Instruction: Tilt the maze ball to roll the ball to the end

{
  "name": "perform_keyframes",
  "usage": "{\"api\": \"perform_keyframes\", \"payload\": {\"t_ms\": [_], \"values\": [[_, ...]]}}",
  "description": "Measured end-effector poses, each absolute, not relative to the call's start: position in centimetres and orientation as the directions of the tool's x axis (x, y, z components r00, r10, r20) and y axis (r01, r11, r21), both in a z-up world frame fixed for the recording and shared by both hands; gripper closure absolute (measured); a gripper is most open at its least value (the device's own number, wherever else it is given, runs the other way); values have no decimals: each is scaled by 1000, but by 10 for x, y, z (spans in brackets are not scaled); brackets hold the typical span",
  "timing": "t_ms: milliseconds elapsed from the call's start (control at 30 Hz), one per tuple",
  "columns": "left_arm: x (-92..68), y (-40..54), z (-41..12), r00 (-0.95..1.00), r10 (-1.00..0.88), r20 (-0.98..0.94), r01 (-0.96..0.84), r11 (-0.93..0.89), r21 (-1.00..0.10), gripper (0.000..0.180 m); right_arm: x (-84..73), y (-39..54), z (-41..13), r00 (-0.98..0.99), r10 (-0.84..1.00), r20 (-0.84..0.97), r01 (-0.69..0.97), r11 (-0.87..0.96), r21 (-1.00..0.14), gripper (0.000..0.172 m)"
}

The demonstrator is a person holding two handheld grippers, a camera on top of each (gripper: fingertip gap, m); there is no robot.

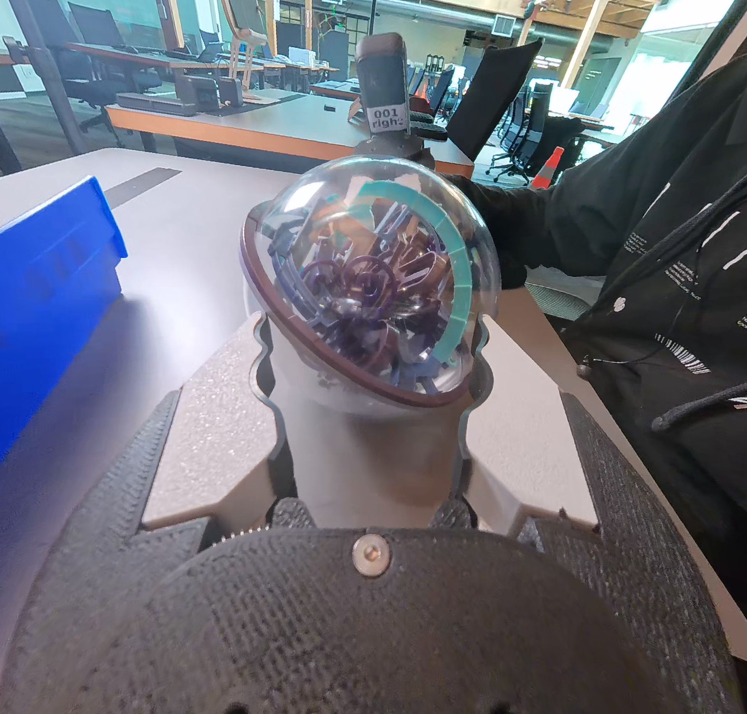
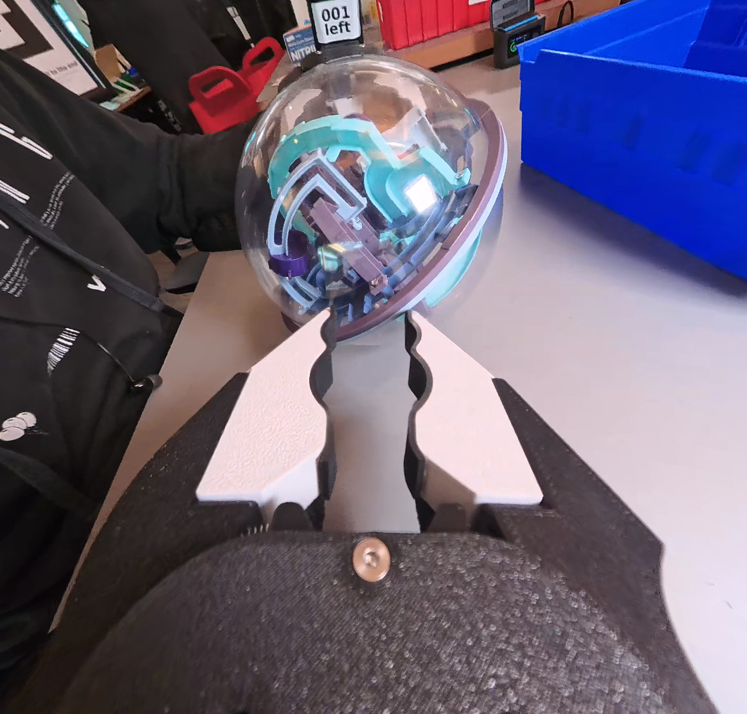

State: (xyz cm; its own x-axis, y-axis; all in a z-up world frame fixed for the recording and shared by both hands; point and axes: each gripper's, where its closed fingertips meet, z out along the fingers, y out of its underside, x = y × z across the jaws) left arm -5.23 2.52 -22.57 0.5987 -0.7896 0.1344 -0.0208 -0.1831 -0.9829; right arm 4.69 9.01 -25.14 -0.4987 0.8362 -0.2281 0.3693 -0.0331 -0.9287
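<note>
The left tool point(image 1: 370, 355) has its two pale fingers point(image 1: 226, 403) spread wide around the lower part of the maze ball point(image 1: 370, 278), their wavy dark pads right against its sides. The ball is a clear sphere with a dark maroon seam ring tilted across it, a teal track arcing along its right side, and purple and blue-grey tracks inside. It sits over a grey counter point(image 1: 182, 226). A blue bin point(image 1: 52, 290) stands to the left. Behind the ball rises the right tool point(image 1: 384, 88), and a person's black sleeve point(image 1: 566, 230) reaches in from the right.
</note>
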Motion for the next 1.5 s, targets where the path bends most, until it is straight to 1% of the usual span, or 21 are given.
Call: {"api": "perform_keyframes", "payload": {"t_ms": [67,200,300,367,433,533,600,633,700,767,833,867,1067,1100,1167,1233,1333,1367,1400,1433,1500], "values": [[-54,25,-225,598,-788,146,-8,-188,-982,85,45,95,-253,-478,848,-227,369,-41,-929,155],[-59,29,-226,609,-774,175,17,-208,-978,90,44,100,-249,-458,855,-244,355,-75,-932,157],[-64,31,-228,621,-759,198,27,-232,-972,97,44,104,-247,-445,862,-244,339,-90,-936,158],[-69,32,-229,625,-746,231,47,-260,-964,108,43,107,-246,-440,864,-246,332,-97,-938,159],[-74,30,-234,617,-733,286,66,-314,-947,126,43,110,-246,-433,868,-242,325,-100,-941,160],[-77,30,-244,584,-694,420,129,-431,-893,138,44,114,-246,-425,877,-226,312,-93,-945,162],[-69,25,-249,509,-684,523,160,-522,-838,140,44,116,-246,-418,883,-214,303,-86,-949,163],[-67,25,-251,495,-675,548,164,-546,-821,138,44,118,-246,-413,886,-211,301,-87,-950,163],[-66,26,-254,498,-670,550,158,-554,-817,143,45,121,-245,-401,892,-206,292,-89,-952,164],[-69,29,-253,523,-665,533,156,-540,-827,163,44,124,-244,-388,900,-197,282,-87,-955,164],[-71,31,-253,529,-655,540,170,-542,-823,167,43,126,-245,-374,908,-187,285,-80,-955,164],[-71,32,-253,533,-650,542,172,-543,-822,173,43,126,-246,-373,909,-187,287,-79,-955,164],[-78,38,-254,574,-614,542,195,-540,-818,174,40,129,-247,-349,913,-208,287,-107,-952,162],[-78,38,-254,573,-616,541,191,-541,-819,174,40,129,-247,-352,910,-218,294,-114,-949,157],[-79,37,-255,582,-618,529,176,-538,-824,174,41,130,-250,-355,901,-249,323,-131,-937,139],[-78,36,-255,585,-627,514,158,-534,-831,174,42,129,-254,-361,891,-276,355,-142,-924,137],[-76,34,-255,580,-639,505,147,-528,-836,174,43,121,-259,-402,868,-293,389,-128,-912,143],[-77,34,-256,583,-637,504,144,-529,-836,174,43,118,-260,-415,860,-297,397,-123,-910,147],[-77,33,-257,581,-635,509,144,-535,-833,174,43,117,-261,-420,858,-297,403,-117,-908,160],[-76,32,-258,574,-636,516,142,-543,-828,174,42,117,-262,-416,860,-295,406,-114,-907,164],[-72,28,-260,554,-649,521,119,-557,-822,175,43,117,-260,-427,855,-294,393,-117,-912,165]]}}
